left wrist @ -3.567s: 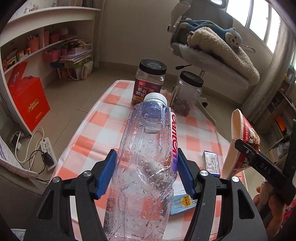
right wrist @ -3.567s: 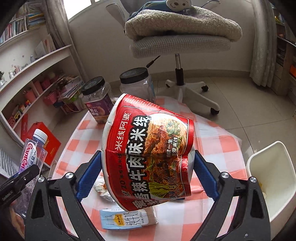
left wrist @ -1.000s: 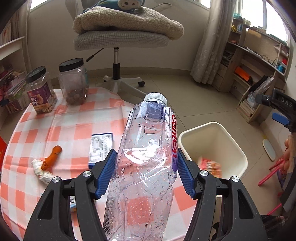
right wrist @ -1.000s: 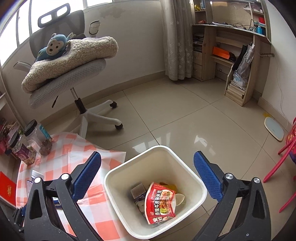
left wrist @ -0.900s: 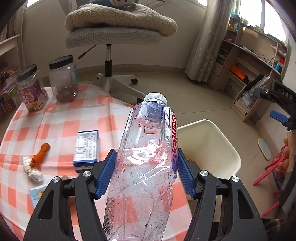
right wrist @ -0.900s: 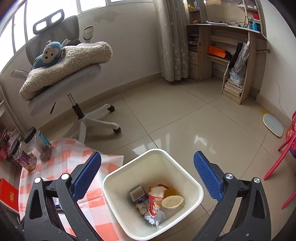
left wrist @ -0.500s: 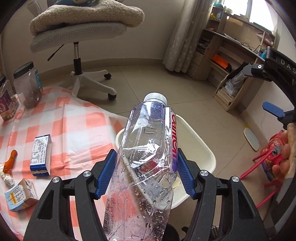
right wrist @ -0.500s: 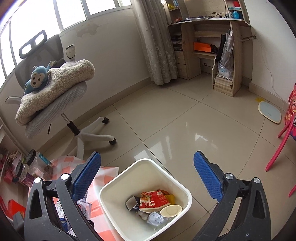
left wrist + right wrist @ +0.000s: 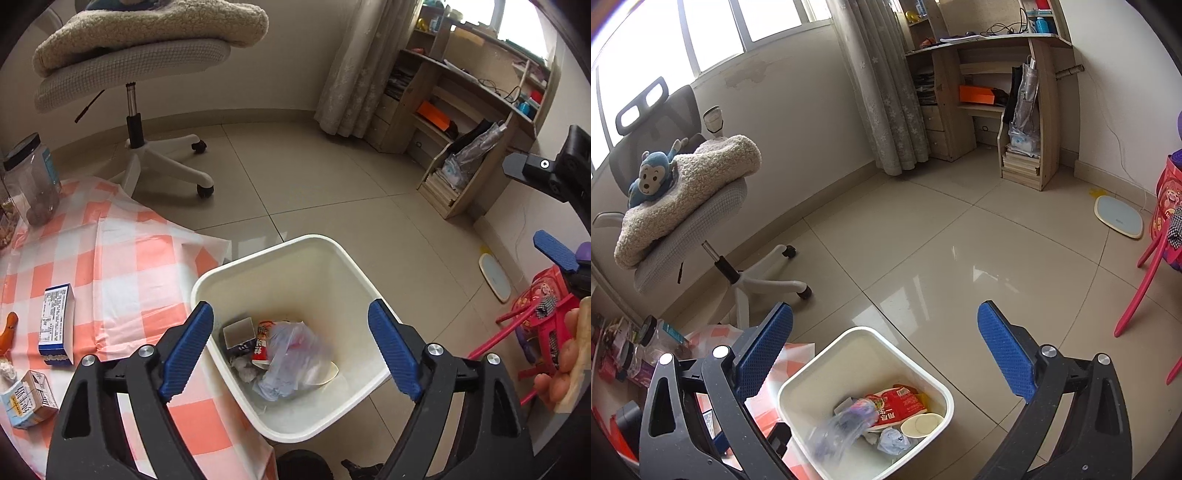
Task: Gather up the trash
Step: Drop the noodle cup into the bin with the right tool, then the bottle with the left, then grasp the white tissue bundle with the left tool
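A clear plastic bottle [image 9: 291, 360] lies blurred in the white bin [image 9: 295, 266], on top of a red noodle cup [image 9: 263, 341] and other trash. My left gripper [image 9: 291, 350] hangs right over the bin; its jaws are opening and nothing is between them. In the right wrist view the bottle [image 9: 842, 428] is a blur inside the bin [image 9: 938, 387], beside the red noodle cup [image 9: 897, 404]. My right gripper [image 9: 886, 354] stands open and empty, above and behind the bin. A person's hand holds it at the right edge of the left wrist view.
A table with an orange-checked cloth [image 9: 122, 266] touches the bin's left side; on it lie a blue box [image 9: 55, 325], a milk carton [image 9: 26, 398] and a jar [image 9: 31, 181]. An office chair [image 9: 133, 59] stands behind, a red chair [image 9: 535, 325] at the right.
My left gripper's jaws have spread apart and the bottle has dropped from them into the bin. The right gripper stays open and has barely shifted.
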A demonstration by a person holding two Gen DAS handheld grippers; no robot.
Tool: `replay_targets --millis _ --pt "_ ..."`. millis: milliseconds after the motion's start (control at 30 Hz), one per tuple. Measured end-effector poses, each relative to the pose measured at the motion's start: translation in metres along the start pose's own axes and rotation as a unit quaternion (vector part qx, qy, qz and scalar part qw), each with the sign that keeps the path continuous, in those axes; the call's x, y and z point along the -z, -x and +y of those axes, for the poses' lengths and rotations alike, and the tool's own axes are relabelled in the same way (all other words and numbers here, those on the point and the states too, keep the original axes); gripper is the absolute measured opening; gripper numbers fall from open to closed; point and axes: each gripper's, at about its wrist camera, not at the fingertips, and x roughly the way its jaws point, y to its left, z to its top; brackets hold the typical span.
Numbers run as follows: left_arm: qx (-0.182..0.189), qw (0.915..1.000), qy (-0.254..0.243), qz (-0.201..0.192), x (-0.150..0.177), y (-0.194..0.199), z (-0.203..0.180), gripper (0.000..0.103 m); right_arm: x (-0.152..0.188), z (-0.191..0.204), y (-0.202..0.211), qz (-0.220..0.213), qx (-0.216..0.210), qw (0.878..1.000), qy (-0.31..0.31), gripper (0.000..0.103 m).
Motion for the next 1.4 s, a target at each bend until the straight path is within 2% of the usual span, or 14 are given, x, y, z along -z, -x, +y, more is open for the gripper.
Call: replay_targets --millis 300,433,833,1133,1400 --pt "-0.054 0.9979 -0.004 -0.037 -0.001 0.03 0.035 0.088 0.011 0.034 0.005 -0.018 0.022 0.997 0.072 0.096" --pt "-0.076 0.9954 -0.01 -0.057 -0.001 0.044 0.053 0.089 0.021 0.055 0.001 -0.013 0.023 0.994 0.111 0.096" --pt "-0.129 0.9858 0.02 -0.106 -0.002 0.079 0.115 0.093 0.061 0.124 0.011 -0.048 0.04 0.974 0.217 0.096" --pt "-0.16 0.9808 0.051 -0.099 0.007 0.088 0.169 0.094 0.095 0.179 0.011 -0.046 0.019 0.96 0.276 0.096" --pt "-0.199 0.9743 0.101 -0.032 0.022 0.076 0.24 0.094 0.129 0.234 0.001 -0.015 -0.014 0.949 0.316 0.096"
